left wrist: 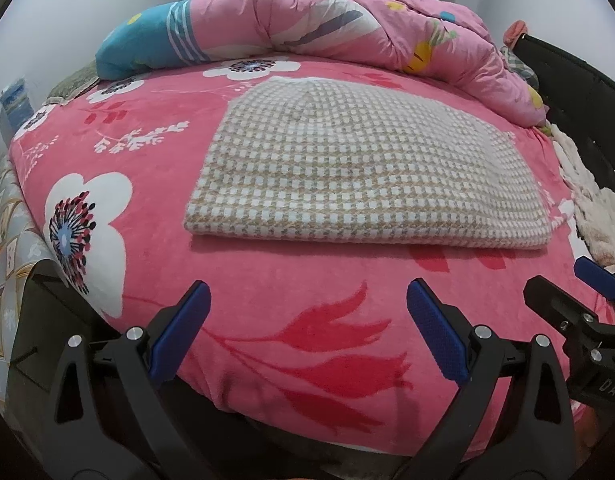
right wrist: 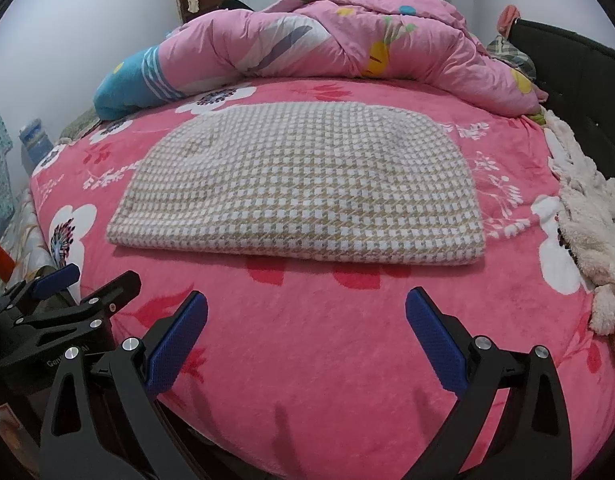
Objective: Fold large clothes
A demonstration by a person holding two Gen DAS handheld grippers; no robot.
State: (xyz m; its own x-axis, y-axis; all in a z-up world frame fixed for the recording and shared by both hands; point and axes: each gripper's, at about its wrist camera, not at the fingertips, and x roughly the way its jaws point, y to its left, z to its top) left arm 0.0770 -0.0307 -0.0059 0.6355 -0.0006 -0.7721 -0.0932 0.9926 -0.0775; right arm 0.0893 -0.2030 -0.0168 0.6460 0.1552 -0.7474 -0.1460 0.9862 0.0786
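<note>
A beige-and-white checked garment (left wrist: pixel 359 168) lies folded into a flat rectangle on the pink flowered bed sheet (left wrist: pixel 267 300); it also shows in the right wrist view (right wrist: pixel 303 196). My left gripper (left wrist: pixel 307 312) is open and empty, held over the sheet in front of the garment's near edge. My right gripper (right wrist: pixel 306 320) is open and empty too, also short of the near edge. The right gripper shows at the left wrist view's right edge (left wrist: pixel 563 284), and the left gripper at the right wrist view's left edge (right wrist: pixel 87 276).
A bunched pink quilt (left wrist: pixel 347 24) and a blue pillow (left wrist: pixel 147 48) lie along the far side of the bed. A fluffy cream cloth (right wrist: pixel 591 236) lies at the right edge beside a dark headboard (right wrist: pixel 579 68). The bed's front edge is under my grippers.
</note>
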